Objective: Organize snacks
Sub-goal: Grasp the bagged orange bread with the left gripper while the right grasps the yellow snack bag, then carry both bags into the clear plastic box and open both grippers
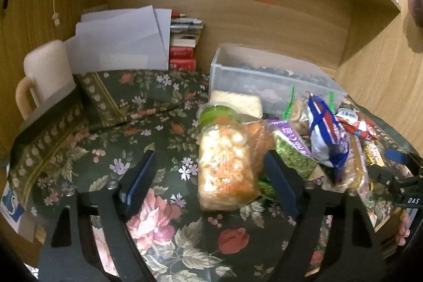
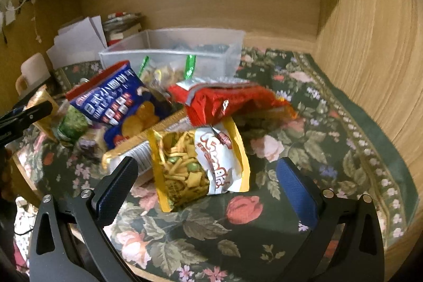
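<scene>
Hovering w/ both grippers spread, nothing held: left gripper straddles clear orange-white snack bag, right gripper straddles yellow-white mix packet on floral-cloth table. Risk: slippery film squirts out, pile topples.

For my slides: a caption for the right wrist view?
Open right gripper nears a yellow snack bag before a clear bin.
</scene>
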### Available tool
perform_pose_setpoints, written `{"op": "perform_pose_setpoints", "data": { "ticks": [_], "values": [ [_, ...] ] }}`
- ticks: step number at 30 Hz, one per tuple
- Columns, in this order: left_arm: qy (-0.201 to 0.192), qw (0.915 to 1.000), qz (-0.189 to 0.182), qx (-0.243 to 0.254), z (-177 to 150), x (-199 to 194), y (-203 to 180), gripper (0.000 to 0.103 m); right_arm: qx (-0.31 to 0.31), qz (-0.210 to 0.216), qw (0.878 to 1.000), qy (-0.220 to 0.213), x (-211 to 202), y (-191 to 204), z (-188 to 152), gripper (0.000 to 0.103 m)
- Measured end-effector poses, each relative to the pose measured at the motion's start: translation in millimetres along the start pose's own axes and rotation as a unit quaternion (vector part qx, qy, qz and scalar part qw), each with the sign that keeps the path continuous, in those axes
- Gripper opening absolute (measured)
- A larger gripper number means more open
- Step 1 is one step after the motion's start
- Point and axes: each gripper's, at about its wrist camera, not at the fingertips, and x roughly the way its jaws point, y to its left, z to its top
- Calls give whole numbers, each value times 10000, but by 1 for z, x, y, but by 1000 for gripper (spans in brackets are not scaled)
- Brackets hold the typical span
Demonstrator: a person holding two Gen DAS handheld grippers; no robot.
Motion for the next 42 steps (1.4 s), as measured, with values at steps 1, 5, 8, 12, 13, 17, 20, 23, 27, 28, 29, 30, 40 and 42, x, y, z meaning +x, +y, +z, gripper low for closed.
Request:
{"op": "perform_pose_setpoints", "data": {
  "ticks": [1,5,8,12,13,17,20,23,27,28,29,30,40,42],
  "values": [
    [36,10000,-21,-26,0,3,1,75,24,19,10000,28,2,-1,0,103],
    [99,9994,-267,-183,1,9,5,58,124,112,9998,54,9,-6,1,103],
    [87,9992,-362,-151,3,10,2,43,219,133,9997,34,12,-11,4,103],
    [83,9995,-299,-67,5,12,-1,33,292,252,9992,108,16,-12,5,99],
    [92,9995,-282,-74,5,13,-1,33,290,258,9992,115,17,-13,6,95],
    [106,9993,-313,-166,5,12,4,32,214,127,9995,169,21,-13,7,67],
    [88,9995,-265,-169,6,9,5,32,240,136,9995,121,18,-16,6,63],
    [56,9996,-227,-171,9,6,7,32,265,133,9995,52,13,-18,6,57],
    [-130,9996,-199,-150,15,-3,9,32,325,117,9994,5,5,-22,5,52],
    [-191,9996,-173,-124,18,-6,9,31,330,90,9994,-6,3,-23,5,52],
    [-227,9995,-165,-113,20,-8,9,31,344,48,9994,-26,1,-24,4,51],
    [-285,9994,-160,-96,22,-11,8,31,362,17,9993,-41,-1,-26,3,51],
    [-692,9974,-189,-15,53,-28,3,31,438,-262,9976,-467,-34,-41,18,50],
    [-789,9967,-209,12,61,-30,0,31,392,-276,9970,-604,-40,-40,27,50]
  ]
}}
